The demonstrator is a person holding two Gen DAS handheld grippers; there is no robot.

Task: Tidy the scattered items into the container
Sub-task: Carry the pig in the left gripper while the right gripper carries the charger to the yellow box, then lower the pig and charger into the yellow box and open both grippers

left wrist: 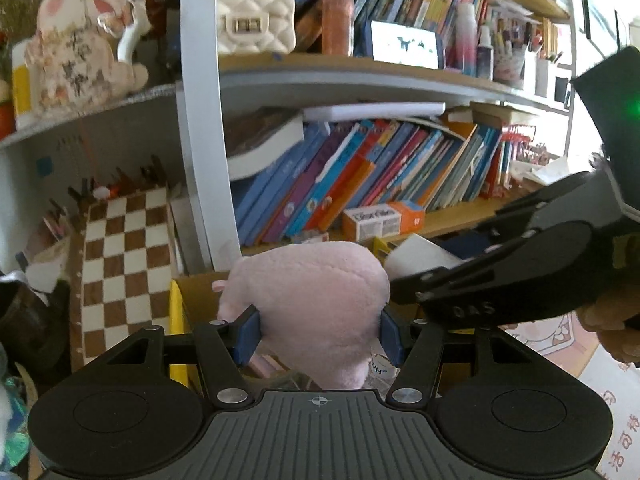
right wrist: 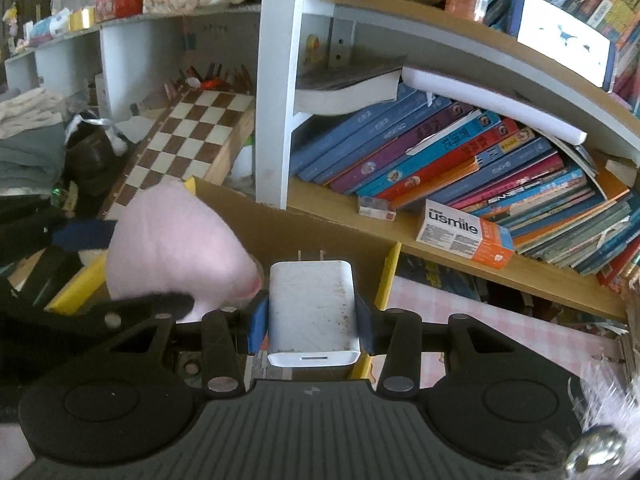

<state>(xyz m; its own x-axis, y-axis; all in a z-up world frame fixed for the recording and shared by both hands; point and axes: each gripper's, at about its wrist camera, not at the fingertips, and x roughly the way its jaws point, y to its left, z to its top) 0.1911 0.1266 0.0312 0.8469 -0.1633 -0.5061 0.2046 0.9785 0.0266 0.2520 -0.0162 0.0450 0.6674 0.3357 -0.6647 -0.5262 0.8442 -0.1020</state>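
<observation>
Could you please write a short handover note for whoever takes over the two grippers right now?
Left gripper: shut on the pink plush toy, held up in front of the bookshelf.
Right gripper: shut on the white USB charger, prongs pointing forward.
Container: the cardboard box with yellow edges sits just ahead of and below both grippers, against the shelf.
Done: both items are picked up and carried to the box.
Left: lower each into the box and release. The box's contents are mostly hidden, so check for other scattered items afterwards.
</observation>
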